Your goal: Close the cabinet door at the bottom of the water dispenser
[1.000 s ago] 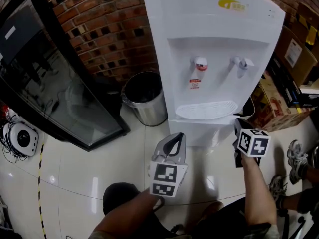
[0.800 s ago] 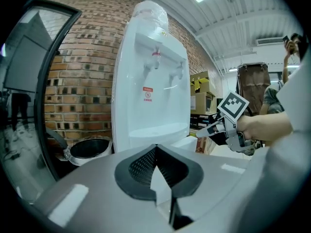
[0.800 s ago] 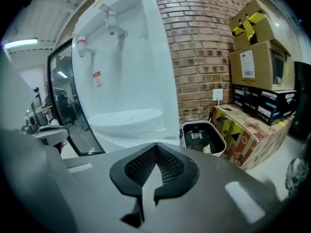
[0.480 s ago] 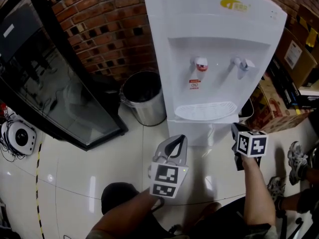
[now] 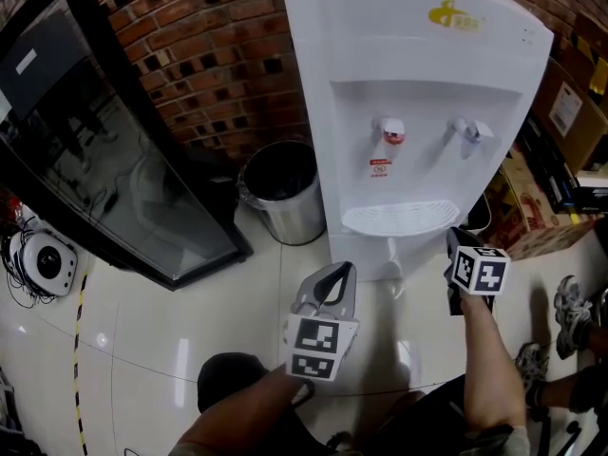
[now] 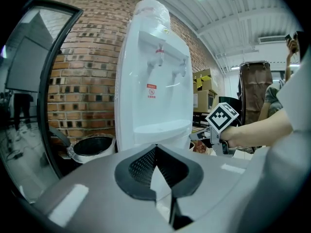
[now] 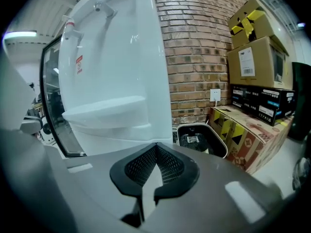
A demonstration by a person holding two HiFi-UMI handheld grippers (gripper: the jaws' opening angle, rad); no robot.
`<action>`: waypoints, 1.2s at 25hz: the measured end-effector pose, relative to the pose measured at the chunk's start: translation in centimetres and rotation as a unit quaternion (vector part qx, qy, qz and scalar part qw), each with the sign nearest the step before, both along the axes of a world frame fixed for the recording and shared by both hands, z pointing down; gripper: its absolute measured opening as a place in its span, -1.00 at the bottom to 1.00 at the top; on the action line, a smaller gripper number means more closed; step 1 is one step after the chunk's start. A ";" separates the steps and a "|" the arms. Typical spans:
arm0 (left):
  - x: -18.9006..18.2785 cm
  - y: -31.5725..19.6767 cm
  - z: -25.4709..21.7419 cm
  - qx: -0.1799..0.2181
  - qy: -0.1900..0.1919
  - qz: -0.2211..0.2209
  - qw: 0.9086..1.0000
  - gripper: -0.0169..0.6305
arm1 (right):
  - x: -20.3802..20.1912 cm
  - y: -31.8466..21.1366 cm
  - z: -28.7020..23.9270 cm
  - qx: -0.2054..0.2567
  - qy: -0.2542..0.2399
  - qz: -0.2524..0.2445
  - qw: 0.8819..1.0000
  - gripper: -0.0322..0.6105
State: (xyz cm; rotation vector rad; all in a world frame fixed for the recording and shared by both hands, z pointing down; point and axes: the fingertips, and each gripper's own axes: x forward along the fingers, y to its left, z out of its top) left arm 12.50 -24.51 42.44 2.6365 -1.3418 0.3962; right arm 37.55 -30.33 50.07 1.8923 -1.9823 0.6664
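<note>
The white water dispenser (image 5: 418,112) stands against the brick wall; its lower cabinet front (image 6: 141,141) shows below the drip tray, and I cannot make out the door's edge. My left gripper (image 5: 334,272) hovers over the floor in front of the dispenser, shut with nothing in it (image 6: 155,149). My right gripper (image 5: 454,239) is at the dispenser's right front corner just below the drip tray (image 5: 399,218), shut and empty (image 7: 156,147). In the left gripper view the right gripper (image 6: 200,136) points at the lower body.
A steel waste bin (image 5: 280,190) stands left of the dispenser, next to a black glass-fronted unit (image 5: 114,169). Cardboard boxes (image 5: 560,112) are stacked on the right, and a black bin (image 7: 200,140) sits behind. A person's shoe (image 5: 570,307) is on the tiled floor.
The right gripper has edged a little closer to the dispenser's base. The left gripper has stayed put, and both have stayed shut. The head view has shifted slightly.
</note>
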 end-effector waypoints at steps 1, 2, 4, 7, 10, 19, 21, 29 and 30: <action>0.0 0.0 0.0 0.000 0.000 0.000 1.000 -0.95 | 0.0 0.0 0.0 0.000 0.000 -0.002 1.000 -0.90; 0.1 -0.1 0.0 0.000 0.001 0.000 1.000 -0.95 | 0.0 -0.1 -0.1 0.000 0.001 -0.004 1.000 -0.90; 0.3 -0.1 0.0 0.000 0.003 0.002 1.000 -0.95 | -0.2 0.0 -0.3 0.001 0.003 -0.007 1.000 -0.90; 0.6 0.1 0.1 -0.001 0.005 0.007 1.000 -0.95 | -0.5 0.4 -1.2 0.005 0.011 -0.011 1.000 -0.90; 0.6 0.2 -0.4 0.001 0.014 0.010 1.000 -0.95 | -1.0 1.1 -2.9 0.015 0.038 -0.015 0.999 -0.90; -1.9 2.5 -2.7 0.016 0.040 0.017 0.999 -0.95 | -6.8 5.9 -10.0 0.078 0.068 -0.057 0.993 -0.90; -2.9 3.5 -3.7 0.022 0.051 0.018 0.998 -0.95 | -9.1 7.5 -11.6 0.093 0.080 -0.077 0.990 -0.90; -8.7 8.3 -8.2 0.054 0.079 0.006 0.995 -0.95 | -18.6 13.4 -15.5 0.145 0.093 -0.151 0.973 -0.90; -10.0 8.8 -8.7 0.061 0.080 -0.003 0.995 -0.95 | -20.0 13.6 -15.9 0.153 0.091 -0.162 0.971 -0.90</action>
